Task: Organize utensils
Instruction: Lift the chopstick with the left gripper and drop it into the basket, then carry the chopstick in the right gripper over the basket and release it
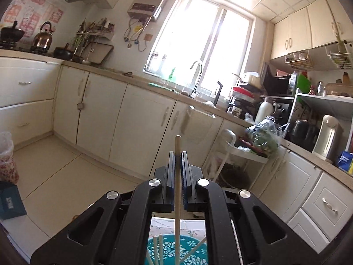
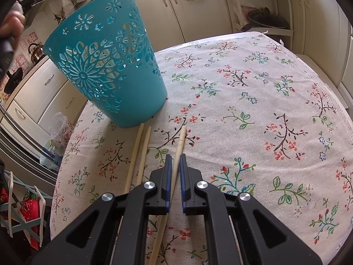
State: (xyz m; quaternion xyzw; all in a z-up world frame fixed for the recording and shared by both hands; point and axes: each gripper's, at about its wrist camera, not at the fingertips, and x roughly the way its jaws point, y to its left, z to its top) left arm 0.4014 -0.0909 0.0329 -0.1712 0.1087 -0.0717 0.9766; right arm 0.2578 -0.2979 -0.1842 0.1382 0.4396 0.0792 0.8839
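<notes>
Left gripper point(image 1: 177, 154) clenched on 1 wooden chopstick point(image 1: 177, 198), held upright between the pads, lower end hanging over the teal basket point(image 1: 194, 254) below the tongs; right gripper point(image 2: 174, 161) clenched on another chopstick point(image 2: 179, 145) lying flat on the floral tablecloth point(image 2: 253, 101), tip pointing ahead of the fingertips; 2 loose chopsticks point(image 2: 138, 154) just left of those tongs, ends near the basket base. Probably light, stiff, smooth and prone to pivoting; best pinched near mid-length, pads square across the shaft.

A home kitchen: cream cabinets point(image 1: 141, 119), sink faucet point(image 1: 198, 75), kettle point(image 1: 43, 37) on stove.
</notes>
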